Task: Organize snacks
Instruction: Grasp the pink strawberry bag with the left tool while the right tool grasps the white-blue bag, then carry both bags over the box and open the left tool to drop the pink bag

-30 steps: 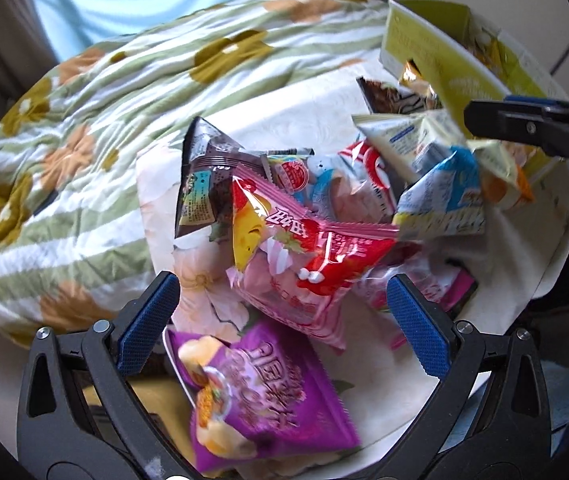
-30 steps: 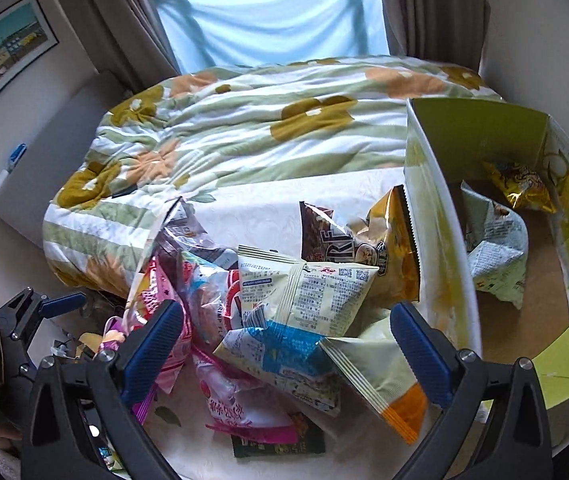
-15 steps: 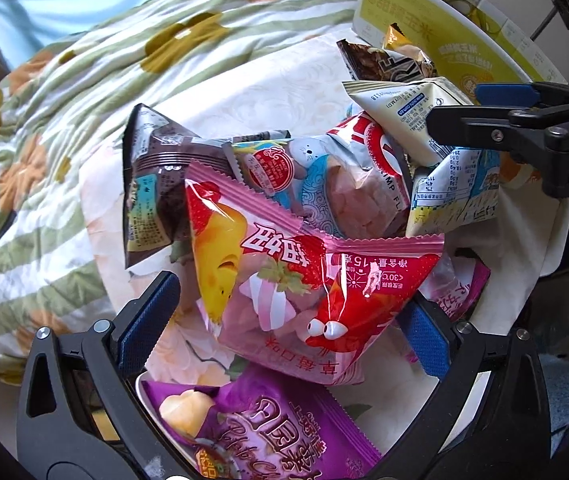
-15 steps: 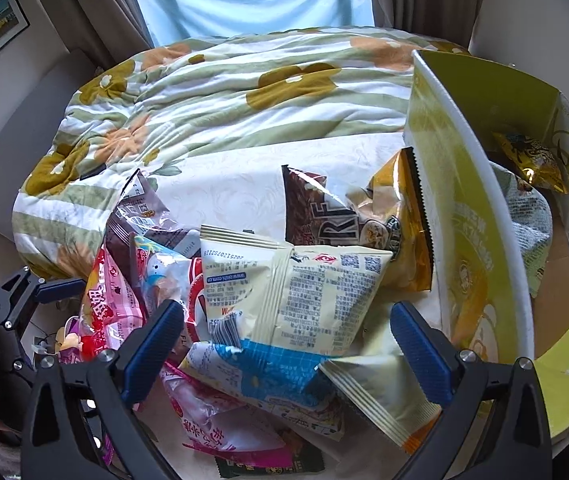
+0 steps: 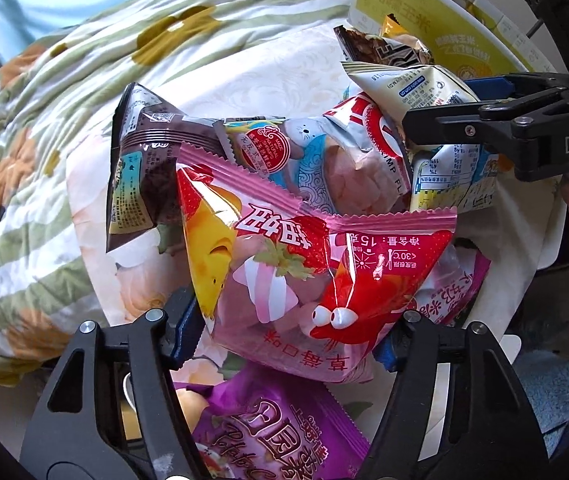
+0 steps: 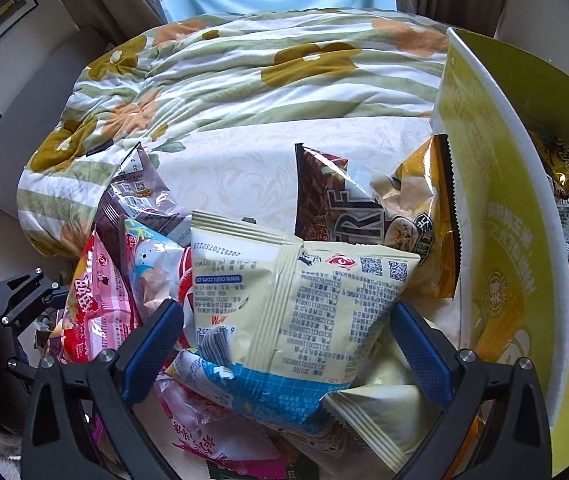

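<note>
A pile of snack bags lies on a white cloth. My left gripper (image 5: 284, 328) is open, its jaws on either side of a pink and red strawberry marshmallow bag (image 5: 304, 264). A purple chip bag (image 5: 280, 432) lies below it. My right gripper (image 6: 284, 344) is open, its jaws on either side of a cream and blue bag (image 6: 296, 312). A brown and gold bag (image 6: 368, 216) leans behind it. A yellow-green cardboard box (image 6: 496, 216) stands at the right with bags inside.
A floral striped quilt (image 6: 244, 80) covers the bed behind the pile. A dark brown bag (image 5: 144, 168) and a seal-print bag (image 5: 316, 160) lie in the pile. The right gripper's arm (image 5: 504, 124) shows in the left wrist view.
Both grippers have moved forward and down into the pile. The marshmallow bag now sits between the left jaws and the cream bag between the right jaws.
</note>
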Motion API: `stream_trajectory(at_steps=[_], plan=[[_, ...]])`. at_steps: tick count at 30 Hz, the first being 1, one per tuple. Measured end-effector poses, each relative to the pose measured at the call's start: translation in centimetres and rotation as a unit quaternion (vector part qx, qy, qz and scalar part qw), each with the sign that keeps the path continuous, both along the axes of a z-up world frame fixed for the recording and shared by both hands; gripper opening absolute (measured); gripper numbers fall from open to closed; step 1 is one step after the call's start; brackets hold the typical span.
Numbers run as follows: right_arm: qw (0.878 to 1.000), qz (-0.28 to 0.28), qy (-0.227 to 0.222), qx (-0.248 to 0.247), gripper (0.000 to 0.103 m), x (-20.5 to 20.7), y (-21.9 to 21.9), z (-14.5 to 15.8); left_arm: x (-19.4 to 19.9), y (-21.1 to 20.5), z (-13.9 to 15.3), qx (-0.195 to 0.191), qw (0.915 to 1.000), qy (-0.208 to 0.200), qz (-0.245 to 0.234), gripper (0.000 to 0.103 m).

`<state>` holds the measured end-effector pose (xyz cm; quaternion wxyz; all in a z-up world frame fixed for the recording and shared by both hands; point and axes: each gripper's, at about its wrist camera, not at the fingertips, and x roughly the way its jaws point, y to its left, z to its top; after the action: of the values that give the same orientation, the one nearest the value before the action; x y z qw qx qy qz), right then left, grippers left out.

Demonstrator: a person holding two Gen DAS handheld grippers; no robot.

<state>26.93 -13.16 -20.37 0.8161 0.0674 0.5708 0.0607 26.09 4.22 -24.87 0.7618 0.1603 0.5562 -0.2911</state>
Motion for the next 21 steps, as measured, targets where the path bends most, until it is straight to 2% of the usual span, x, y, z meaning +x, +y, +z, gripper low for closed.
stream_trajectory(at_steps=[4,6,12,14,21], plan=[[1.000,0.004,0.001,0.002,0.102,0.2,0.3,-0.3,-0.3,0.2,0.2,-0.006,1.0000,-0.003,0.002,0.063],[1.000,0.012,0.005,0.004,0.089,0.2,0.6,-0.5,-0.5,0.3,0.4,-0.009,0.9999,-0.003,0.005,0.063],[1.000,0.024,-0.003,0.009,0.068,-0.4,1.1,0.0,-1.3,0.6,1.2,-0.016,0.9997,-0.008,0.016,0.063],[1.000,0.022,-0.010,0.013,0.064,-0.6,1.0,0.4,-1.5,0.7,1.6,-0.018,0.9996,-0.013,0.018,0.063],[0.998,0.014,-0.045,0.039,0.060,-1.8,1.2,2.7,-2.5,1.2,3.4,-0.026,0.9987,-0.033,0.030,0.063]])
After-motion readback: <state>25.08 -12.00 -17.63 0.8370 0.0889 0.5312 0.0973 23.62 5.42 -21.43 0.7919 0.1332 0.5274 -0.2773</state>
